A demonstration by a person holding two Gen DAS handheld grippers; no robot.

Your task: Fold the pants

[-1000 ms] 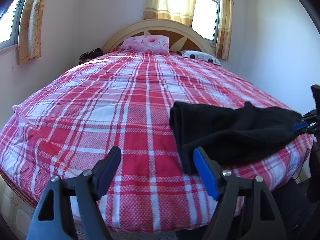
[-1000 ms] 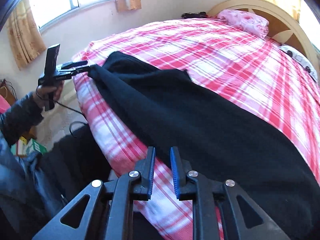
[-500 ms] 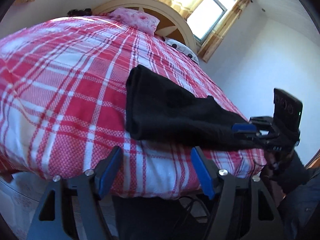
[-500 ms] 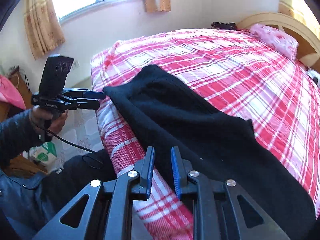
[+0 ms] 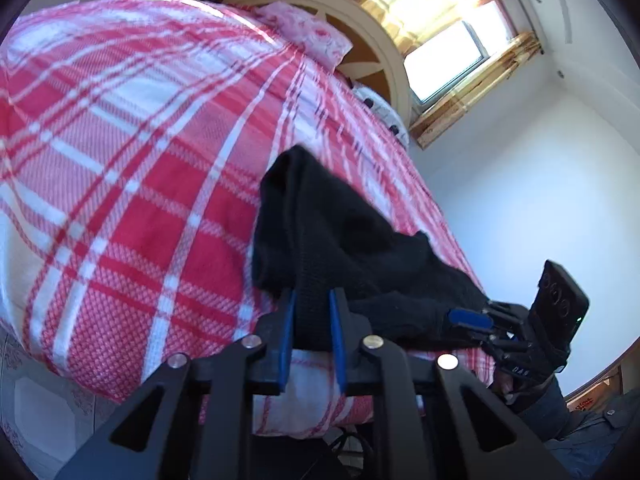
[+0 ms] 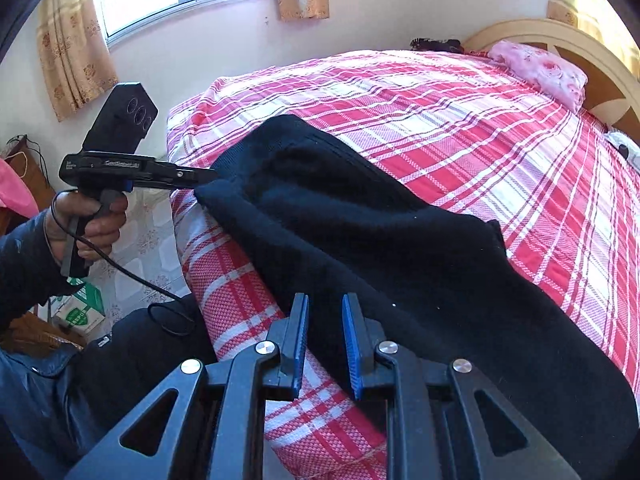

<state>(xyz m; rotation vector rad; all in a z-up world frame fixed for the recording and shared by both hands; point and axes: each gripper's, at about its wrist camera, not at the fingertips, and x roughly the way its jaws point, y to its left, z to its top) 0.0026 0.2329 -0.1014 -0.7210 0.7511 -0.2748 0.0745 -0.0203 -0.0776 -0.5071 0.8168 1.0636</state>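
So the black pants are lying across the near corner of my bed, on the red and white plaid bedspread, bunched up rather than flat, with one end hanging a bit over the mattress edge.

My left hand-held gripper has just been closing, and now its blue pads are pinched on a ridge of the black fabric right at the bed's edge. From the right wrist camera you can see it from the side, held in my left hand, its tip pressed into the end of the pants by the bed corner (the cable from it trails down toward the floor).

My right hand-held gripper is nearly pressed together too, with only a narrow gap between the pads. Black cloth fills that gap in the right wrist view, and from the left wrist camera its pads sit right against the other end of the pants, so it looks clamped on the fabric.

At the far end of the bed there's a pink floral pillow leaning on the cream headboard, and curtained windows behind.
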